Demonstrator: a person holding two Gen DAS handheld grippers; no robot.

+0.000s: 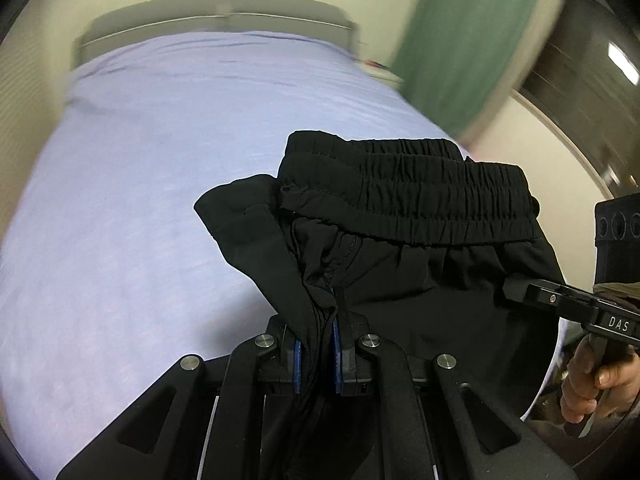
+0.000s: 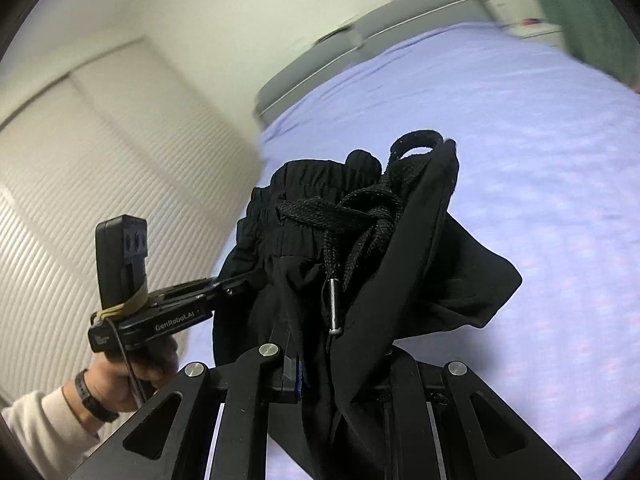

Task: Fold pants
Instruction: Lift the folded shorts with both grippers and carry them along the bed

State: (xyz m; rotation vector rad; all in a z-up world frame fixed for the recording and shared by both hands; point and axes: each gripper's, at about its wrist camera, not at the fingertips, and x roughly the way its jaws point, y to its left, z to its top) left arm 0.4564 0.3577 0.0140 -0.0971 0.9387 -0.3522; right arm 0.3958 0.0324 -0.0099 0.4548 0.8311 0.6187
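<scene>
Black pants (image 1: 404, 216) with an elastic waistband hang in the air above a lavender bed (image 1: 160, 168). My left gripper (image 1: 320, 320) is shut on a bunch of the fabric just below the waistband. The right gripper (image 1: 516, 286) comes in from the right and bites the pants' other side. In the right wrist view the pants (image 2: 400, 240) drape over my right gripper (image 2: 336, 356), which is shut on the cloth; its right finger is hidden. A knotted black drawstring (image 2: 352, 212) with a metal tip hangs in front. The left gripper (image 2: 248, 280) holds the pants at their left edge.
The lavender sheet (image 2: 540, 160) covers the bed, with a grey headboard (image 1: 216, 20) at the far end. A green curtain (image 1: 480, 40) hangs at the right. A white slatted wardrobe (image 2: 80, 184) stands by the bed. Both frames are blurred by motion.
</scene>
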